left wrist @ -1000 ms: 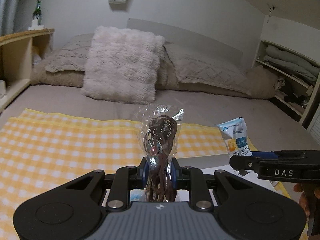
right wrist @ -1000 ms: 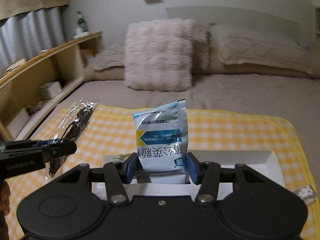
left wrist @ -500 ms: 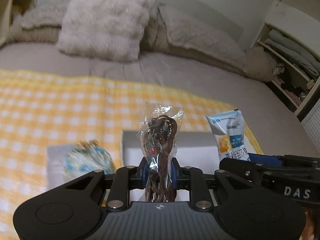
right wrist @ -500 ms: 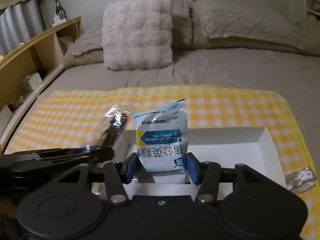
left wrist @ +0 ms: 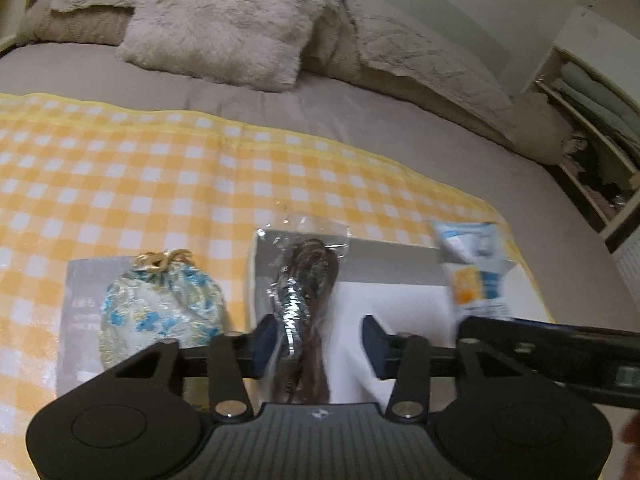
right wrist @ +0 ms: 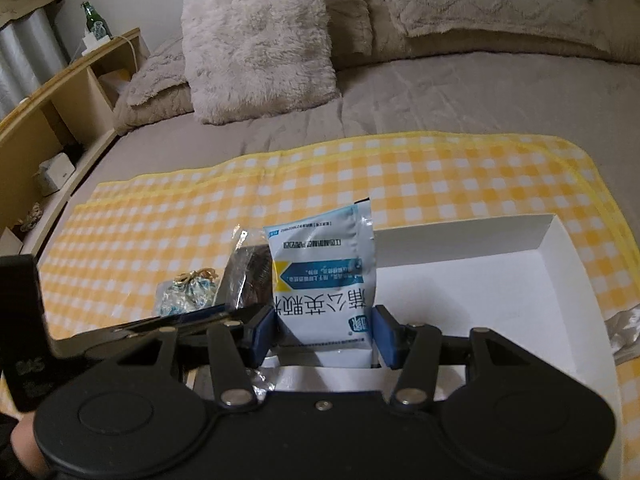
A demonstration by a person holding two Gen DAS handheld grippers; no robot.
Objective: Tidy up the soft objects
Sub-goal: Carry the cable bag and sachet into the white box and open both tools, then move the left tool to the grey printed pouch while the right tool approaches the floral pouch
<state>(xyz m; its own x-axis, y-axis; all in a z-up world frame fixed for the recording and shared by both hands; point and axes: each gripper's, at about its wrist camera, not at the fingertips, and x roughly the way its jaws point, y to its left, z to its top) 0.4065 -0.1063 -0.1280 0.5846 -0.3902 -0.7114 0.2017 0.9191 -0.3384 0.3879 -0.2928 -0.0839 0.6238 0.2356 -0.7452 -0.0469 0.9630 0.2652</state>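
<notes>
My left gripper (left wrist: 320,342) has opened. A clear bag of brown cords (left wrist: 306,288) leans loose between its spread fingers, over the left end of the white box (left wrist: 392,292). My right gripper (right wrist: 324,334) is shut on a white and blue sachet (right wrist: 324,276), held upright over the same white box (right wrist: 520,280). The sachet also shows in the left wrist view (left wrist: 474,268). The cord bag shows in the right wrist view (right wrist: 248,276), left of the sachet.
A floral drawstring pouch (left wrist: 160,304) sits on a grey card (left wrist: 76,320) left of the box, on the yellow checked cloth (left wrist: 140,176). A crumpled clear wrapper (right wrist: 624,328) lies right of the box. Pillows (left wrist: 224,20) line the bed's head. A wooden shelf (right wrist: 48,108) stands left.
My left gripper tilted down over the box and its jaws opened, releasing the cord bag. My right gripper stays shut on the sachet and moved closer over the box.
</notes>
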